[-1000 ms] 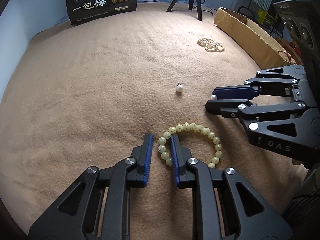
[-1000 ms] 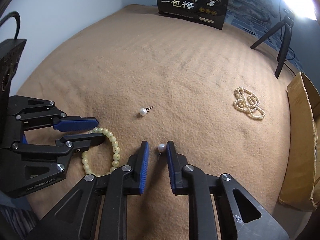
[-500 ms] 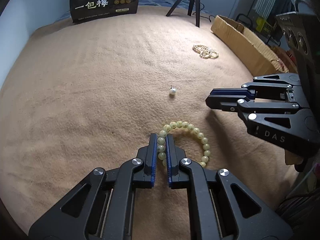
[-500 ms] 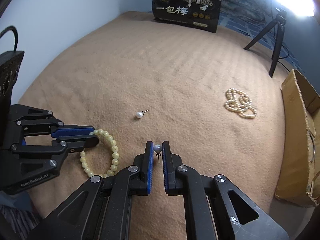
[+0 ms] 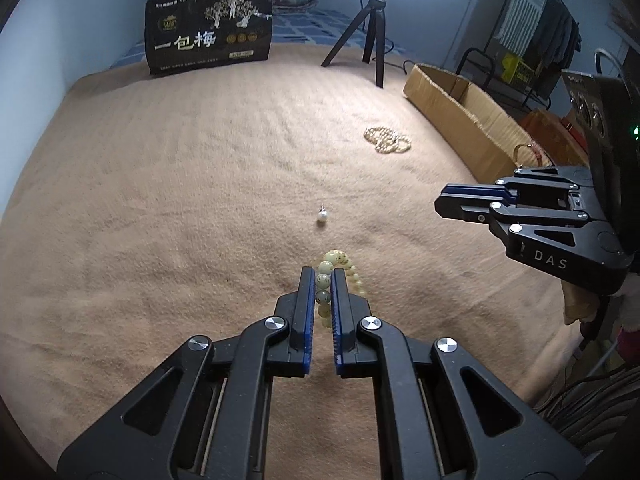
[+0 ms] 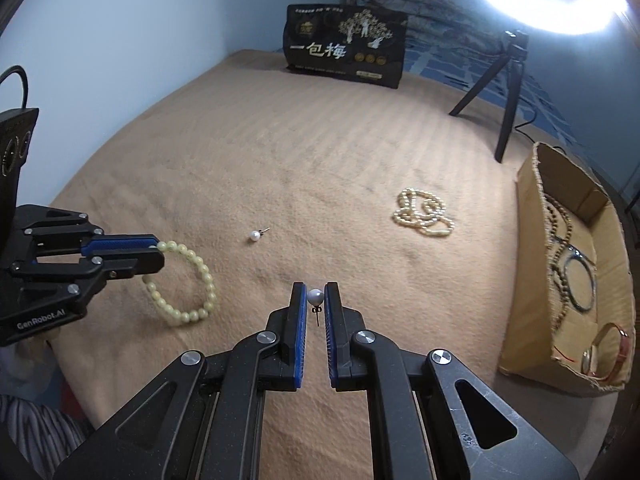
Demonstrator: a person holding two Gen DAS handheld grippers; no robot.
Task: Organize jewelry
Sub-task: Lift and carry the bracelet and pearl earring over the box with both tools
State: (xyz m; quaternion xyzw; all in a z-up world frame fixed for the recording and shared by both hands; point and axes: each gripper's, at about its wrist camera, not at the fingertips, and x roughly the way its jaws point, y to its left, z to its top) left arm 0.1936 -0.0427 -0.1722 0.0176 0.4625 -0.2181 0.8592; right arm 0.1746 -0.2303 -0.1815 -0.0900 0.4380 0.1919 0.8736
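My left gripper (image 5: pixel 322 280) is shut on a pale green bead bracelet (image 5: pixel 329 276) and holds it above the tan blanket; the bracelet hangs from it in the right wrist view (image 6: pixel 188 280). My right gripper (image 6: pixel 315 294) is shut on a pearl stud earring (image 6: pixel 315 297), lifted off the blanket. A second pearl earring (image 5: pixel 322 216) lies on the blanket ahead, also in the right wrist view (image 6: pixel 255 235). A cream pearl necklace (image 5: pixel 387 141) lies coiled further right (image 6: pixel 424 213).
A cardboard box (image 6: pixel 532 264) at the right edge holds a dark bead necklace, a bangle and a watch. A black bag (image 5: pixel 208 34) stands at the back. A tripod (image 5: pixel 370 30) stands beside it under a ring light.
Both grippers closed, left on the bracelet and right on the earring, then rose from the blanket. The bracelet now hangs off the blanket.
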